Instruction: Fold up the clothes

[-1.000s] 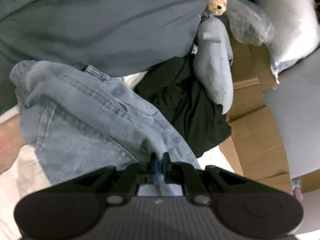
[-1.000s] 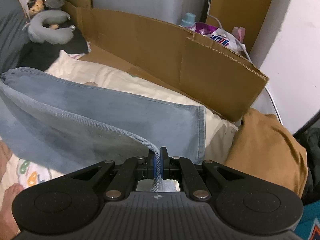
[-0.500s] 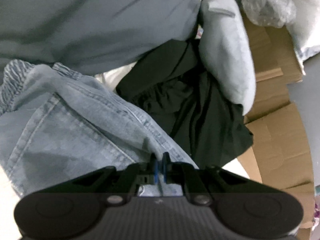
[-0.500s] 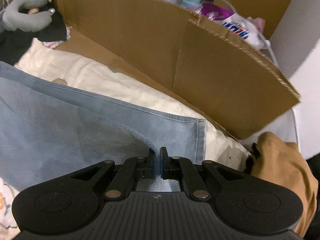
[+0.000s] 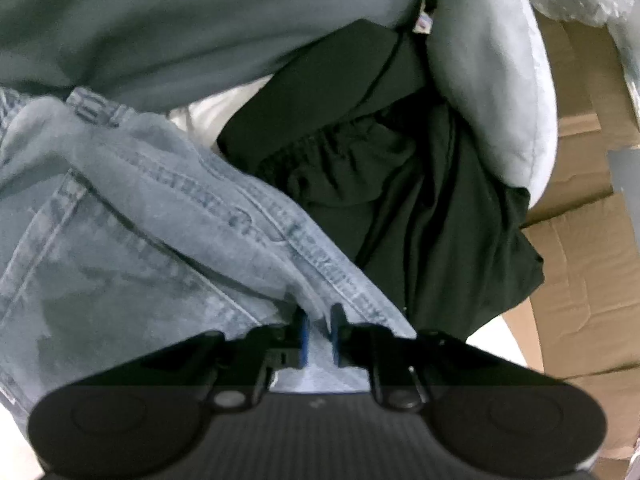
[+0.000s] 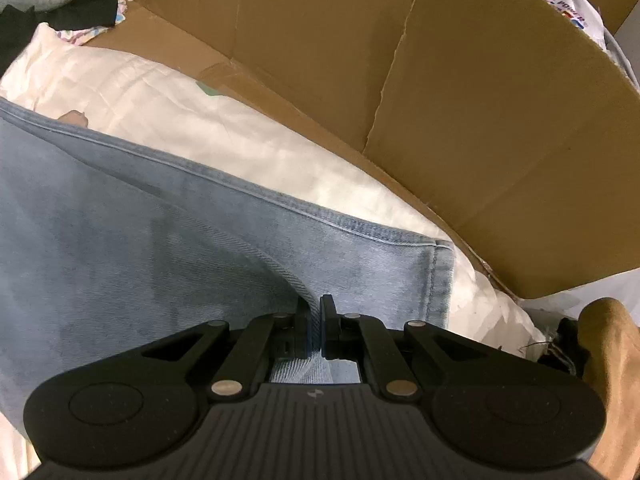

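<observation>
Mid-fold, I judge: jeans (image 6: 160,248) spread on white bedding (image 6: 200,120), left gripper (image 5: 319,322) jaws pinched on waistband seam at 6 o'clock, right gripper (image 6: 315,316) clamped on raised leg edge (hem flat at 3 o'clock), final folds left.

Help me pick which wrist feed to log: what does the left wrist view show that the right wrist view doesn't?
Only the left wrist view shows the jeans' waistband end and a grey blanket. Only the right shows the hemmed leg end, the upright cardboard wall, a cream quilt and a brown garment. Both show the jeans, a black garment and a grey neck pillow. The left gripper and the right gripper each pinch denim.
</observation>
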`<state>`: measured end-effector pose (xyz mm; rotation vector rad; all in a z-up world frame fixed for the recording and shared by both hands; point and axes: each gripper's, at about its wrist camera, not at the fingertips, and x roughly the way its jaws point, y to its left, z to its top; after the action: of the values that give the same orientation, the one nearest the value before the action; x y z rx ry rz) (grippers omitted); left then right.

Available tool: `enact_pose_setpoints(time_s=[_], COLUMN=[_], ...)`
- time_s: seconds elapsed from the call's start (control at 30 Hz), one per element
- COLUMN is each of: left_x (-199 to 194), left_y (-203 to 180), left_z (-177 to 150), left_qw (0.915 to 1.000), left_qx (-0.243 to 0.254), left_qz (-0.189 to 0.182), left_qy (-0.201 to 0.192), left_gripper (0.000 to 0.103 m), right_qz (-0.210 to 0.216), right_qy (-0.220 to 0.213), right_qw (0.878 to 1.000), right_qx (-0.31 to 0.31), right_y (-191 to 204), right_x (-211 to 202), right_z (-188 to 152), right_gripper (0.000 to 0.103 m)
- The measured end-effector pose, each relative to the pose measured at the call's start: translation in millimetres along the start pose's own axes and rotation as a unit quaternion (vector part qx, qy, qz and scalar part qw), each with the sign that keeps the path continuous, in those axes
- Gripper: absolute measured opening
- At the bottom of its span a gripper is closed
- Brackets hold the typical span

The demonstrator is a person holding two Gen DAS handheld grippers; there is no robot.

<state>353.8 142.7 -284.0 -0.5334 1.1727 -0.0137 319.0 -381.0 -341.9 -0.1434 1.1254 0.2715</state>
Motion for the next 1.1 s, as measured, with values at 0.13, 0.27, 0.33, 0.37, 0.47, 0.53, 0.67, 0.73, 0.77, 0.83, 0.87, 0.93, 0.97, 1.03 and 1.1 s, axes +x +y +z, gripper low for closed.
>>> enact_pose_setpoints(time_s=[0.13,0.27,0.33,0.37,0.47,0.53,0.67,0.73,0.77,0.83,0.87,0.93,0.97,1.03,1.1], left_x=[-15,-37,-40,-39,-33,-27,-14,-5,0,10,12,15,14,8,-2], left_y=[0,-6,-7,-9,-14,-15,-20,-21,-22,-24,-25,-27,-29,-35,-42], left_z=[-3,-9,-6,-2,4,5,9,11,12,14,14,16,16,14,11], left_qw=[0.9997,0.9976,0.9976,0.9977,0.9978,0.9978,0.998,0.9983,0.9983,0.9981,0.9981,0.9982,0.9979,0.9967,0.9944], left_qx=[0.006,0.032,0.028,0.027,0.034,0.037,0.04,0.036,0.037,0.045,0.047,0.05,0.056,0.077,0.1], left_qz=[-0.013,-0.032,-0.035,-0.034,-0.025,-0.02,-0.006,0.001,0.004,0.014,0.017,0.021,0.02,0.01,0.0], left_qy=[-0.017,-0.052,-0.053,-0.052,-0.052,-0.052,-0.048,-0.046,-0.045,-0.038,-0.034,-0.028,-0.025,-0.025,-0.034], left_gripper=[0.005,0.005,0.005,0.005,0.005,0.005,0.005,0.006,0.006,0.01,0.012,0.016,0.02,0.048,0.06], right_qz=[0.002,-0.004,-0.002,-0.003,-0.006,-0.009,-0.015,-0.018,-0.02,-0.023,-0.025,-0.031,-0.036,-0.041,-0.036], right_qy=[-0.006,-0.016,-0.018,-0.018,-0.017,-0.012,0.013,0.026,0.032,0.045,0.051,0.065,0.069,0.071,0.056], right_qw=[1.0,1.0,1.0,1.0,1.0,1.0,1.0,1.0,0.999,0.999,0.998,0.997,0.997,0.997,0.998], right_qx=[0.005,-0.015,-0.01,-0.01,-0.011,-0.01,-0.004,-0.002,0.0,0.002,0.004,0.007,0.007,0.007,0.009], right_y=[-2,0,-4,-5,-7,-6,-4,-2,-2,0,0,3,4,5,2], right_x=[-9,-28,-35,-35,-32,-23,3,16,23,36,43,54,54,51,37], right_z=[3,7,9,11,17,25,35,39,41,46,48,51,52,55,59], right_gripper=[0.002,0.002,0.001,0.001,0.001,0.001,0.001,0.001,0.001,0.002,0.003,0.007,0.017,0.028,0.046])
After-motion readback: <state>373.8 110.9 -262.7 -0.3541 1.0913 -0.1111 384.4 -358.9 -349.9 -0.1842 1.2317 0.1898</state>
